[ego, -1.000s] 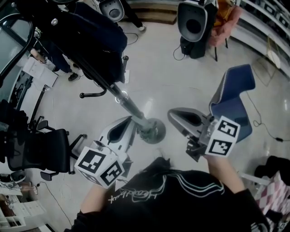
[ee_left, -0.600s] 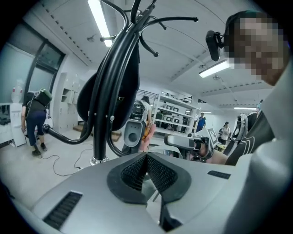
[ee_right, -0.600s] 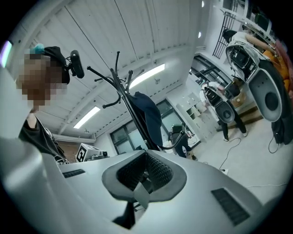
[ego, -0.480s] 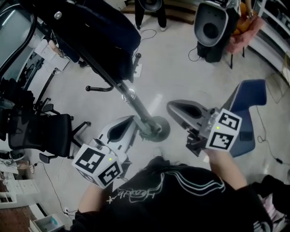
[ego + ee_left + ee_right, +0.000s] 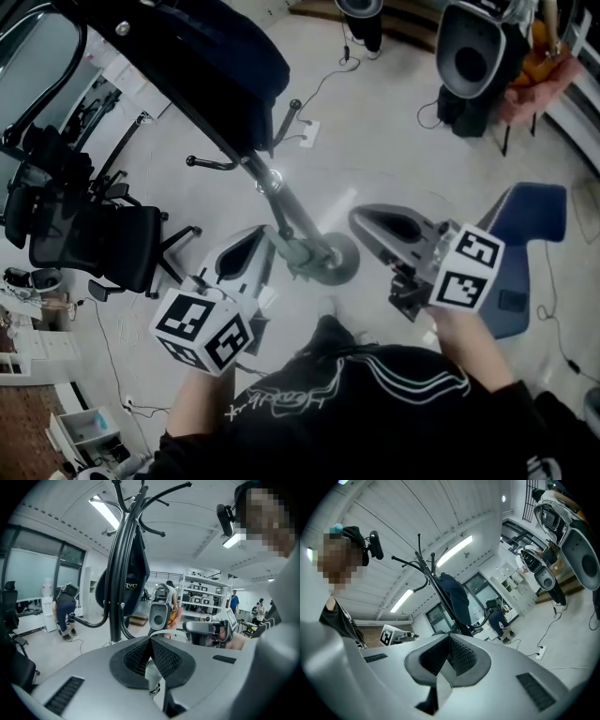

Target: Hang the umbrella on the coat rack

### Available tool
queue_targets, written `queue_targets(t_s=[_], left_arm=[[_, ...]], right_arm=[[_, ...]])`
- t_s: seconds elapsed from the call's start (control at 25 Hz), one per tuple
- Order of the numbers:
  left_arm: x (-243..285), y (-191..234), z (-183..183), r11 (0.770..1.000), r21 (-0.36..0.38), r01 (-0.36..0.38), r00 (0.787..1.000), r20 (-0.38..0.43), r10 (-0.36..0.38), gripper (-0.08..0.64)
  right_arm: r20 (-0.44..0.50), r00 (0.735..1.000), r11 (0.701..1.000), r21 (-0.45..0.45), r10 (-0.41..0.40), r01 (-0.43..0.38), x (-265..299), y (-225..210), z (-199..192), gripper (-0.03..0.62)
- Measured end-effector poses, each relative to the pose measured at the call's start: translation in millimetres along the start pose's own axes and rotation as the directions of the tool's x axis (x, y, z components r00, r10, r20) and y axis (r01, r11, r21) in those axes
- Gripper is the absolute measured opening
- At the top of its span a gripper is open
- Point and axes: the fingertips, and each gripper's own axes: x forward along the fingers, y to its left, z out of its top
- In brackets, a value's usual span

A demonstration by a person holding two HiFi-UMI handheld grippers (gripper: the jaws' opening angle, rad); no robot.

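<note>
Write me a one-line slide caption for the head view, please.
Left tongs and right tongs, both shut and empty, flank the coat rack, where a dark blue umbrella hangs.

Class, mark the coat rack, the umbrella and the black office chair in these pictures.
coat rack [image 5: 291, 217]: head view, on its pole.
umbrella [image 5: 220, 56]: head view, on its dark fabric.
office chair [image 5: 89, 248]: head view, on its black upholstery.

The coat rack [image 5: 281, 211] slants from its round base at centre up toward 11 o'clock, with a dark navy umbrella [image 5: 220, 56] hanging on it. The left gripper [image 5: 266, 234] sits at the base's 9 o'clock and the right gripper [image 5: 360, 217] at its 2 o'clock. Both have their jaws together. A black office chair [image 5: 89, 248] stands at 9 o'clock.
</note>
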Motion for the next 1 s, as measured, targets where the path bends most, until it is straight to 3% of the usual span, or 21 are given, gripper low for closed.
queue_targets(t_s=[0.4, 1.0], left_arm=[[8.2, 8.0, -6.6, 0.997, 0.001, -0.072, 0.996, -0.057, 0.072, -0.003], [29.5, 29.7, -27.5, 0.994, -0.083, -0.076, 0.992, -0.104, 0.067, -0.003]], right_arm=[[0.035, 0.999, 0.999, 0.020, 0.035, -0.036, -3.3, -4.4, -2.3, 0.014], [0.041, 0.999, 0.998, 0.055, 0.030, -0.032, -0.3, -20.5, -9.7, 0.014]])
